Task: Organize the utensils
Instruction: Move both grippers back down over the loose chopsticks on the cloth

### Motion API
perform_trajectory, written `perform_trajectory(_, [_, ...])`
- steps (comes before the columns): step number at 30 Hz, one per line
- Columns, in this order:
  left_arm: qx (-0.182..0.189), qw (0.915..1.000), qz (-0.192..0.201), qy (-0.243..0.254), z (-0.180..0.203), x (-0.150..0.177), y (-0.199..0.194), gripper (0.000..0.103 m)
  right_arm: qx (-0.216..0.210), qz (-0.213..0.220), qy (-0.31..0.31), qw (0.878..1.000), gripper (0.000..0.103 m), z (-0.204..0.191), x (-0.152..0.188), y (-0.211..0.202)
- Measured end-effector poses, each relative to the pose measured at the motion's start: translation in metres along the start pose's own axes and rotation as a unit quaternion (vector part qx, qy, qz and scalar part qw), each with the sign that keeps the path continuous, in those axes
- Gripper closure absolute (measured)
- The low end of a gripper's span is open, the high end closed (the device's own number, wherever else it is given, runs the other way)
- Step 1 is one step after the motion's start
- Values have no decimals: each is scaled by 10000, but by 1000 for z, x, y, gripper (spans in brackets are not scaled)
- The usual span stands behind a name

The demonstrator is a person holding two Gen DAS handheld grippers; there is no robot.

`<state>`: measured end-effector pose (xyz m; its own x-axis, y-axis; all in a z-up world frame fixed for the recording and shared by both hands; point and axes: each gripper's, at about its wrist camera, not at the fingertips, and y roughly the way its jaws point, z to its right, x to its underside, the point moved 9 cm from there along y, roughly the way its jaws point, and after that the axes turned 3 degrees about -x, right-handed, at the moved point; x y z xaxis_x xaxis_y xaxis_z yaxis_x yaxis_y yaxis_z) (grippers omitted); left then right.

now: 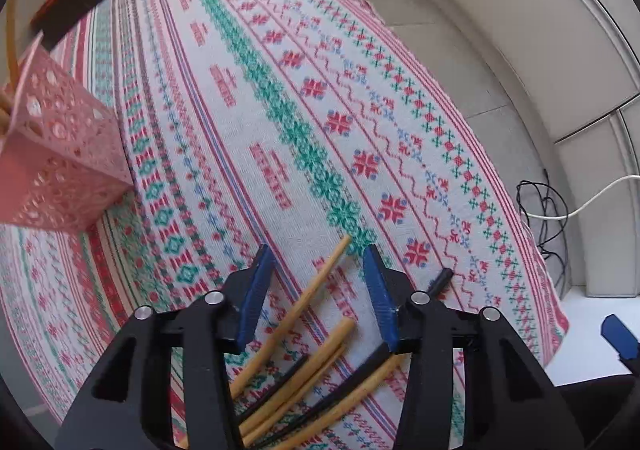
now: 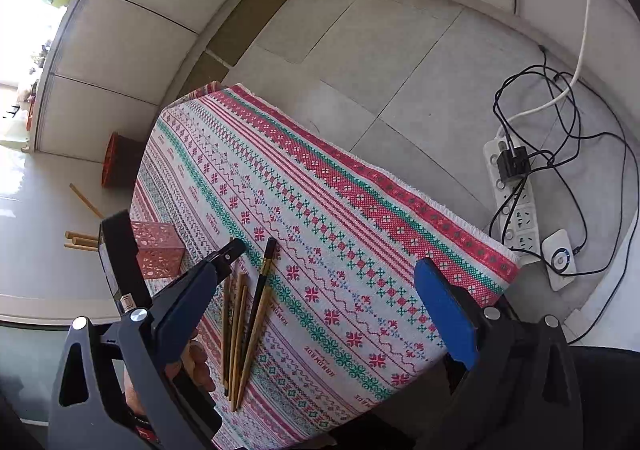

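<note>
Several wooden chopsticks (image 1: pixel 304 334), some with black ends, lie loose on the patterned tablecloth (image 1: pixel 248 121). My left gripper (image 1: pixel 320 278) is open just above them, its blue pads either side of one stick, holding nothing. A pink perforated holder (image 1: pixel 60 153) stands at the left with a stick or two in it. In the right wrist view the chopsticks (image 2: pixel 244 326) lie near the cloth's near edge, the holder (image 2: pixel 158 252) behind the left gripper (image 2: pixel 224 254). My right gripper (image 2: pixel 276 278) is open and empty, high above the table.
A power strip (image 2: pixel 516 209) with tangled cables lies on the floor to the right of the table. An orange-rimmed dark bin (image 2: pixel 116 165) stands beyond the far left corner. Loose sticks (image 2: pixel 82 242) lie on the floor at left.
</note>
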<state>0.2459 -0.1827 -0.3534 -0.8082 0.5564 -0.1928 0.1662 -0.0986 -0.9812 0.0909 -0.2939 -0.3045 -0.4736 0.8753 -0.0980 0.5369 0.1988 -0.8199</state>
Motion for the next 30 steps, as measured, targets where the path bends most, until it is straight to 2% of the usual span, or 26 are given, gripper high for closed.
perform_trajectory(1, [-46, 10000, 19, -1, -2, -1, 0, 70, -2, -34, 23, 10000, 7, 1, 0, 1])
perform_trajectory(3, [-60, 10000, 37, -58, -9, -1, 0, 88, -72, -197, 98, 9997, 7, 0, 4, 6])
perform_trajectory(5, [53, 9999, 96, -109, -18, 0, -2, 90, -101, -383, 123, 9991, 7, -2, 11, 13])
perform_trajectory(12, [-266, 9970, 705, -193, -64, 17, -29, 94, 13, -753, 8, 9972, 9, -25, 40, 42])
perform_trajectory(13, [-285, 9961, 804, -234, -72, 21, -38, 94, 28, -801, -2, 9968, 12, -29, 43, 48])
perform_trajectory(16, [-229, 9933, 1081, -334, -90, 40, -65, 95, 156, -949, -79, 9953, 32, -40, 52, 65])
perform_trajectory(17, [-239, 9921, 1173, -363, -98, 47, -75, 95, 279, -962, -83, 9949, 42, -42, 55, 72])
perform_trajectory(20, [-258, 9878, 1464, -457, -112, 65, -100, 95, 603, -945, 39, 9937, 53, -41, 59, 85])
perform_trajectory(23, [-174, 9854, 1596, -574, -125, 76, -113, 95, 1162, -558, 52, 9916, 55, -35, 51, 88])
perform_trajectory(25, [-100, 9838, 1682, -604, -131, 76, -118, 95, 1655, -376, -90, 9854, 55, -32, 45, 92])
perform_trajectory(28, [-14, 9821, 1758, -670, -137, 78, -126, 95, 2027, -476, -145, 9780, 54, -29, 44, 107])
perform_trajectory(30, [-2, 9822, 1748, -685, -138, 77, -125, 95, 2139, -280, -405, 9756, 55, -39, 39, 111])
